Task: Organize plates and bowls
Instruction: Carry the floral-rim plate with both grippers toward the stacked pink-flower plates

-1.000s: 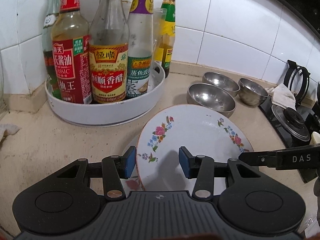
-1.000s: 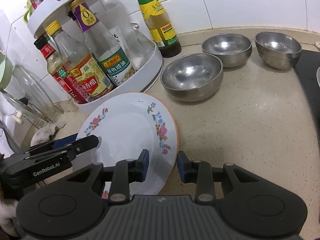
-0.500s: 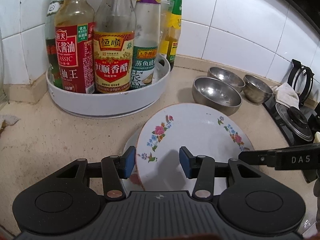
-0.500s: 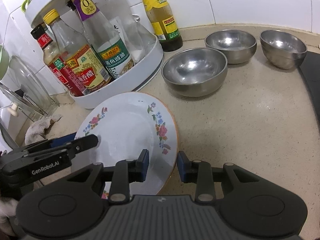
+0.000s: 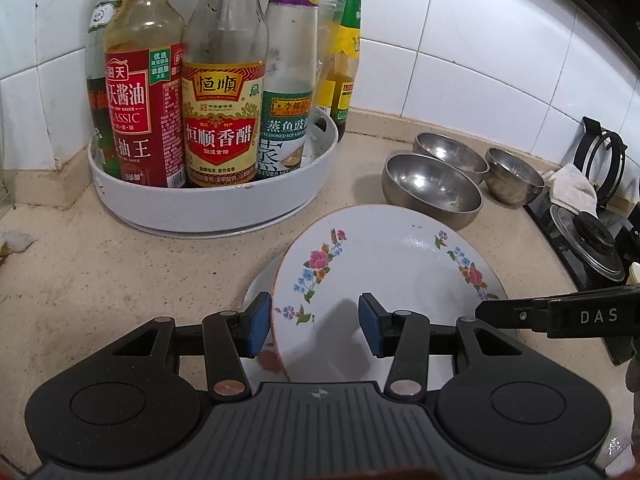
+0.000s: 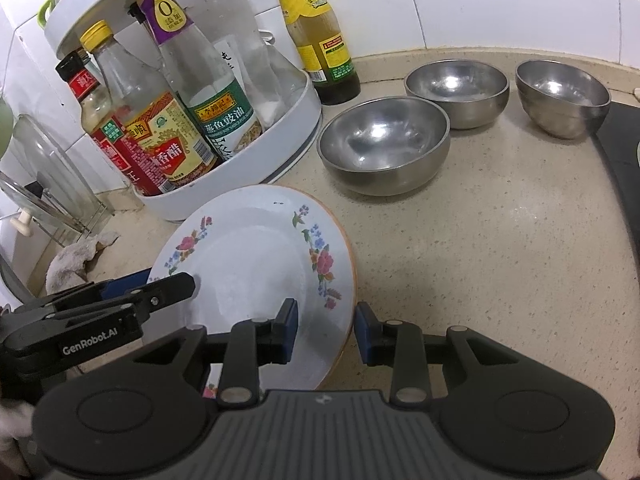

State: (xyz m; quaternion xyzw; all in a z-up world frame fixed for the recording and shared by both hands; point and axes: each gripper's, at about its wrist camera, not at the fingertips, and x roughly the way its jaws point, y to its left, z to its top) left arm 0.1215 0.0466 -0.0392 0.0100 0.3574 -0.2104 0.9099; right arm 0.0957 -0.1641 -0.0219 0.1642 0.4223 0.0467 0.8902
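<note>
A white plate with a floral rim (image 5: 392, 272) (image 6: 256, 264) hangs tilted over the beige counter. A second plate (image 5: 256, 280) shows under it. My left gripper (image 5: 314, 328) straddles its left rim, one blue pad outside the rim and one over the inside, shut on it. In the right wrist view one of its fingers (image 6: 172, 288) lies on top of the plate. My right gripper (image 6: 326, 332) is shut on the right rim in the same way. Three steel bowls (image 6: 384, 144) (image 6: 456, 88) (image 6: 560, 96) stand apart behind the plate.
A white round rack (image 5: 216, 204) full of sauce bottles stands at the back left, close to the plate. A gas stove (image 5: 592, 248) with a cloth (image 5: 572, 192) borders the counter on the right. A rag (image 6: 76, 256) and glass lids (image 6: 40, 184) are at far left.
The bottles and bowls have slid slightly in both views, while the plate kept its place between the jaws. Both grips look unchanged.
</note>
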